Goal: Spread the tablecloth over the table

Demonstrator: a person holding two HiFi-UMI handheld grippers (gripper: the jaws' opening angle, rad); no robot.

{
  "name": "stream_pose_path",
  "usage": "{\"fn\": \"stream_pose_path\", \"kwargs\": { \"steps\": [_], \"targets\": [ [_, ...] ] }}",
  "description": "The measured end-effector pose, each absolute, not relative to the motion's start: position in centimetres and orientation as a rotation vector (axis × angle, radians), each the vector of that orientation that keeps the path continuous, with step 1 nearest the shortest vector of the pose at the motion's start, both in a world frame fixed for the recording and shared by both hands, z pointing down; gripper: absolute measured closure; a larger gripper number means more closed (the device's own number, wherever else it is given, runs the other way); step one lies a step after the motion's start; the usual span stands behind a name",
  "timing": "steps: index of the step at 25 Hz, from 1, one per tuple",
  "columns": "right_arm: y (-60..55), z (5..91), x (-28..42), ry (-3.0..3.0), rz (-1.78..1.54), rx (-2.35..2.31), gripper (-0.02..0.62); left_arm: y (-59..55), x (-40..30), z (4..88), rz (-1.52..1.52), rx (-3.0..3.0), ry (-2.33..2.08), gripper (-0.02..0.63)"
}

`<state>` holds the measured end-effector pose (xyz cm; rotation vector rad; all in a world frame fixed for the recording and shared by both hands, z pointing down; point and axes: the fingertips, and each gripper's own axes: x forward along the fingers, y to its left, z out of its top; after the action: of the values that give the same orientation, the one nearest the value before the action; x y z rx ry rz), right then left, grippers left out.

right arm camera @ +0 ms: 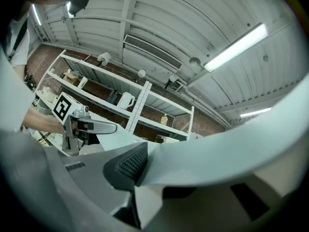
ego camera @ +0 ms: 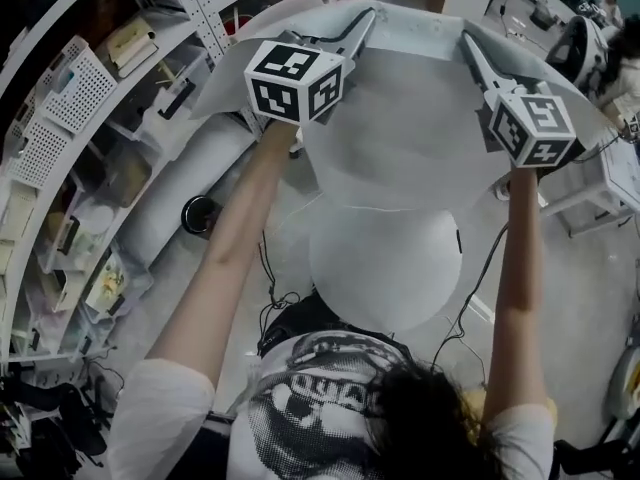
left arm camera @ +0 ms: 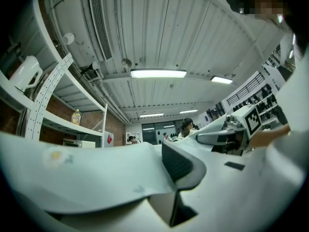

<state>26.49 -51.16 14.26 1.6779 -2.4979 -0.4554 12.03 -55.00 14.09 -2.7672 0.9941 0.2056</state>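
Note:
The pale tablecloth (ego camera: pixel 410 138) hangs stretched in the air between my two raised grippers, above a round white table (ego camera: pixel 385 268). My left gripper (ego camera: pixel 368 20) is shut on the cloth's far left edge, and my right gripper (ego camera: pixel 466 40) is shut on its far right edge. In the left gripper view the tablecloth (left arm camera: pixel 87 173) is folded into the left gripper (left arm camera: pixel 176 178), pinched under the dark ribbed pad (left arm camera: pixel 179 164). In the right gripper view the tablecloth (right arm camera: pixel 231 153) runs into the right gripper (right arm camera: pixel 140 178), under its pad (right arm camera: pixel 126 166). Each view shows the other gripper across the cloth.
White shelving (ego camera: pixel 60 168) packed with boxes and trays lines the left side. A dark round object (ego camera: pixel 200 213) and cables (ego camera: pixel 275 298) lie on the floor beside the table. Another white table frame (ego camera: pixel 620 178) stands at the right. People (left arm camera: pixel 187 125) are far off.

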Motion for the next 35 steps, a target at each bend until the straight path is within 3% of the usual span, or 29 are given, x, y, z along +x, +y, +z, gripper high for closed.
{"fn": "stream_pose_path", "kwargs": {
  "steps": [14, 35],
  "targets": [
    [-53.3, 17.0, 28.2, -2.423, -0.406, 1.729, 0.506, -58.2, 13.9, 18.2, 0.224, -2.934, 0.969, 0.515],
    [-37.1, 28.9, 29.7, -2.501, -0.015, 1.745, 0.509, -42.1, 15.2, 29.6, -0.006, -3.078, 1.029, 0.515]
  ]
}}
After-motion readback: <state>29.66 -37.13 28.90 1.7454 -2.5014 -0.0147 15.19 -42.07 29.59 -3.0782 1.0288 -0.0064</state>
